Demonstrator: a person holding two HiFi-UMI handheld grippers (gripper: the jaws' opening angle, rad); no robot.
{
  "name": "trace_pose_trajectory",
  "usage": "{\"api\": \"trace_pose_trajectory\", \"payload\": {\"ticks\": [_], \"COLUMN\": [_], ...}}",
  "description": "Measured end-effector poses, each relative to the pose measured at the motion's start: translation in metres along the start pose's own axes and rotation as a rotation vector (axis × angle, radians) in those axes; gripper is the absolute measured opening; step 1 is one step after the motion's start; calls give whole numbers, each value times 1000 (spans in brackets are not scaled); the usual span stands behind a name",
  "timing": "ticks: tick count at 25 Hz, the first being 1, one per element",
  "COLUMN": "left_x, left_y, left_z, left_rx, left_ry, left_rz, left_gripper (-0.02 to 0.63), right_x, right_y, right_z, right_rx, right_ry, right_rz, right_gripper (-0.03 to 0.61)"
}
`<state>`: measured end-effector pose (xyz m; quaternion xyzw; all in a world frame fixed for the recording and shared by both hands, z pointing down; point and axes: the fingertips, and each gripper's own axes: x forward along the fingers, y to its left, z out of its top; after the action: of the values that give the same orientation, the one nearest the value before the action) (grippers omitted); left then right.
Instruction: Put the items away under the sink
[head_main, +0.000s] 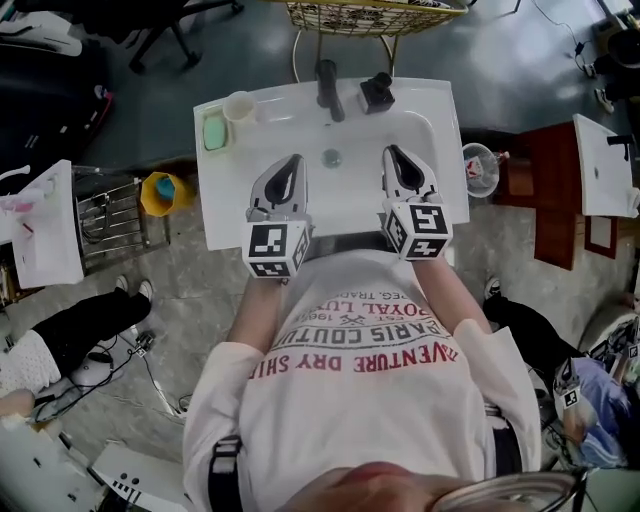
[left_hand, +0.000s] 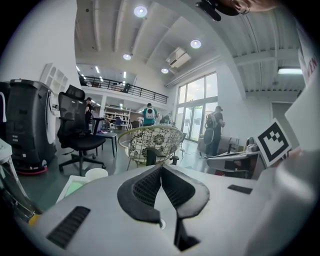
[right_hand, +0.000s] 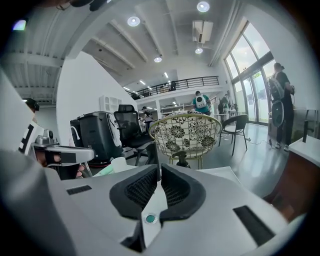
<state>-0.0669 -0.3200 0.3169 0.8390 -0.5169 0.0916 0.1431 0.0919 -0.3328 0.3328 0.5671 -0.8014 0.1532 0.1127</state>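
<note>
Sink (head_main: 445, 120): was seen from the head view as a white basin with a drain (head_main: 331, 157) at its middle and a faucet (head_main: 328, 88) on its rear edge.
White cup (head_main: 239, 105): was set near the sink's rear left corner.
Green soap (head_main: 214, 131): was laid on the left edge, just in front of the cup.
Black item (head_main: 377, 92): was stood on the rear edge, just right of the faucet; what it was could not be told.
Left gripper (head_main: 293, 160): was held over the front left of the basin, touching nothing.
Right gripper (head_main: 392, 152): was held over the front right, level with the left one.
Yellow bucket (head_main: 162, 193): was placed on the floor beside the sink's left edge.
Left gripper view: the left gripper (left_hand: 161, 167) was shown with jaws pressed together and nothing between them; the cup (left_hand: 96, 174) and soap (left_hand: 72, 188) were seen to their left, a wicker chair (left_hand: 152, 140) beyond.
Right gripper view: the right gripper (right_hand: 159, 167) was likewise shown closed and empty; the black item (right_hand: 181, 159) was seen just past the jaws, the cup (right_hand: 118, 164) to their left.
</note>
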Motion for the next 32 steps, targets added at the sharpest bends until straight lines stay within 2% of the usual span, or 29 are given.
{"api": "trace_pose_trajectory", "payload": {"ticks": [3,4,5,6,12,15,22,29,32], "left_x": [15,19,24,30,64,78,108,120,122], "left_y": [5,7,9,10,16,19,29,41,38], "left_z": [-3,-4,-6,-8,-25,-39,-70,-77,-81], "left_rx": [-20,-27,-34,-39,-1,-29,-35,-86,-103], "left_ry": [17,21,25,31,68,89,140,148,159], "left_rz": [33,43,51,57,66,85,81,125,134], "left_gripper": [23,23,23,23,23,23,23,23,23], "right_x": [19,26,34,42,96,121,179,210,216], "right_y": [-12,-15,-17,-20,-45,-56,-78,-81,-87], "right_z": [-3,-4,-5,-6,-20,-34,-69,-82,-89], "right_rx": [17,21,25,28,-29,-83,-84,-115,-96], "right_ry": [29,36,43,48,55,36,70,90,113], "right_rz": [19,33,46,53,32,23,-9,-16,-24], "right_gripper": [29,82,214,269,359,379,397,397,397]}}
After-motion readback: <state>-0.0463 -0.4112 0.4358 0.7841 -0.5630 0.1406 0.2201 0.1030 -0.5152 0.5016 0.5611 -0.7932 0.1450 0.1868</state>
